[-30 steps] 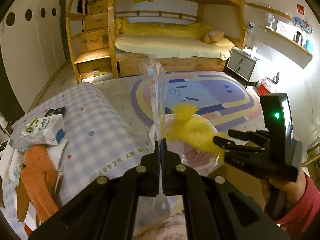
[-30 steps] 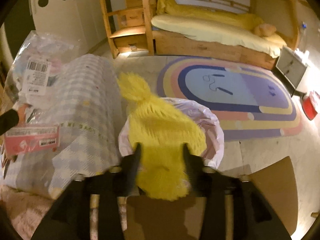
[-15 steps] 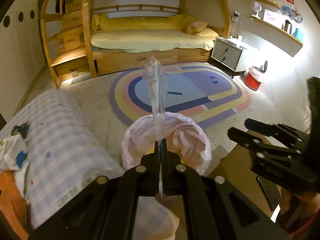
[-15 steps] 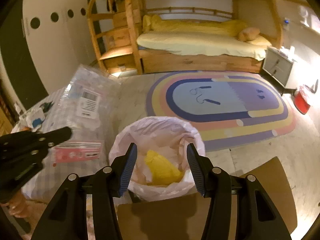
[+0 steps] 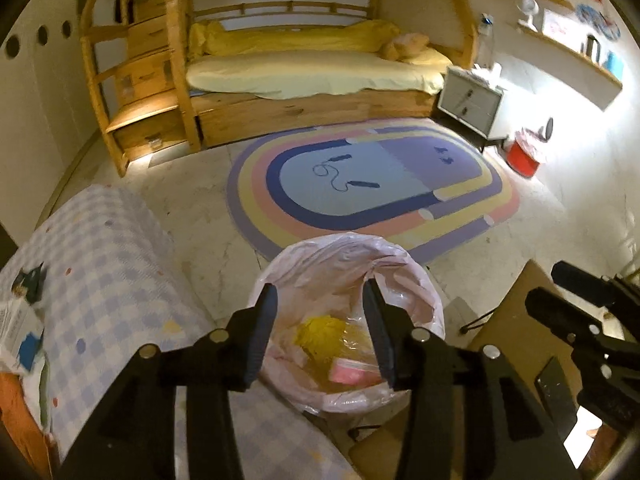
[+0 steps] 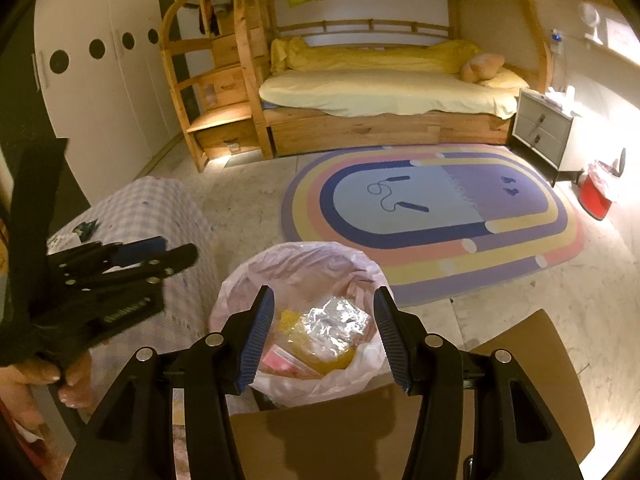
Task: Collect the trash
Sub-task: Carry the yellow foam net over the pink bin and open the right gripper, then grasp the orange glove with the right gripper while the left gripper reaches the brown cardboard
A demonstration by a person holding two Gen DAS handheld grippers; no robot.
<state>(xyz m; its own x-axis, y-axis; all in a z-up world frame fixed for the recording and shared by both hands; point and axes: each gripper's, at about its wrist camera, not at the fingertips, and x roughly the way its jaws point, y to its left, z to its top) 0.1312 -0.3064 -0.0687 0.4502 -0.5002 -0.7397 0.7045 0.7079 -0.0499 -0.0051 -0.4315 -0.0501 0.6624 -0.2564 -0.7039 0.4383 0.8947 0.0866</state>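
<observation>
left wrist view: the left gripper [image 5: 318, 300] had just been opening, jaws apart and empty over the pink-lined trash bin [image 5: 420, 280], the clear plastic bag [image 5: 352, 354] and yellow fluffy thing [image 5: 318, 330] lying inside it.

right wrist view: the right gripper [image 6: 324, 306] stood half spread, empty, above the same bin, beside the checked cloth [image 6: 156, 208].

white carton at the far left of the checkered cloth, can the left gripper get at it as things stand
Probably yes. The left gripper, whose jaws have just been opening, hangs empty over the bin bag. The white carton lies uncovered on the checkered cloth, nothing between them.
</observation>
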